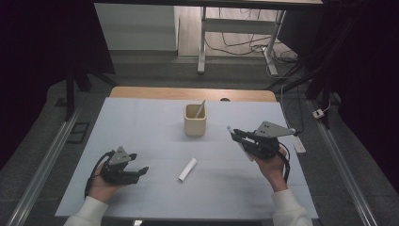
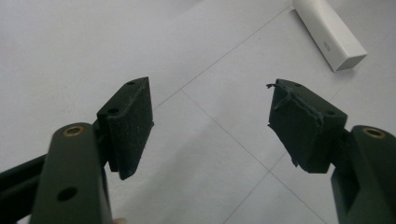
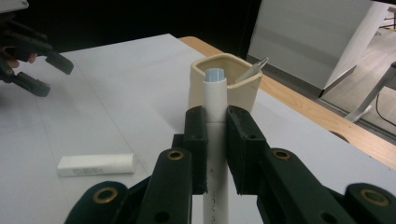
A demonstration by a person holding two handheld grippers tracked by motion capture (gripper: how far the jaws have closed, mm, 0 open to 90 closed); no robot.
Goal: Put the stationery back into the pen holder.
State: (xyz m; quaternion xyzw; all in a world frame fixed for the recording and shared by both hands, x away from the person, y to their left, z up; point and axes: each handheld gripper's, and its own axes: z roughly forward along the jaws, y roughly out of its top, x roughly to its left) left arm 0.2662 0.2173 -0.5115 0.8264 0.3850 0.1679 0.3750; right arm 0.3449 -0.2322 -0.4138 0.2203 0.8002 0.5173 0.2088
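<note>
open white mat (image 1: pixel 141 127) lies all round the beige square cup (image 1: pixel 195 120); a thin stick (image 1: pixel 201 108) leans inside it. a white cap (image 1: pixel 187 169) lies alone between the grippers, well apart from the cup.

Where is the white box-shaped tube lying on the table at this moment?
In the high view the white tube lies flat on the table, near its front middle, between the two grippers and in front of the beige cup.
</note>
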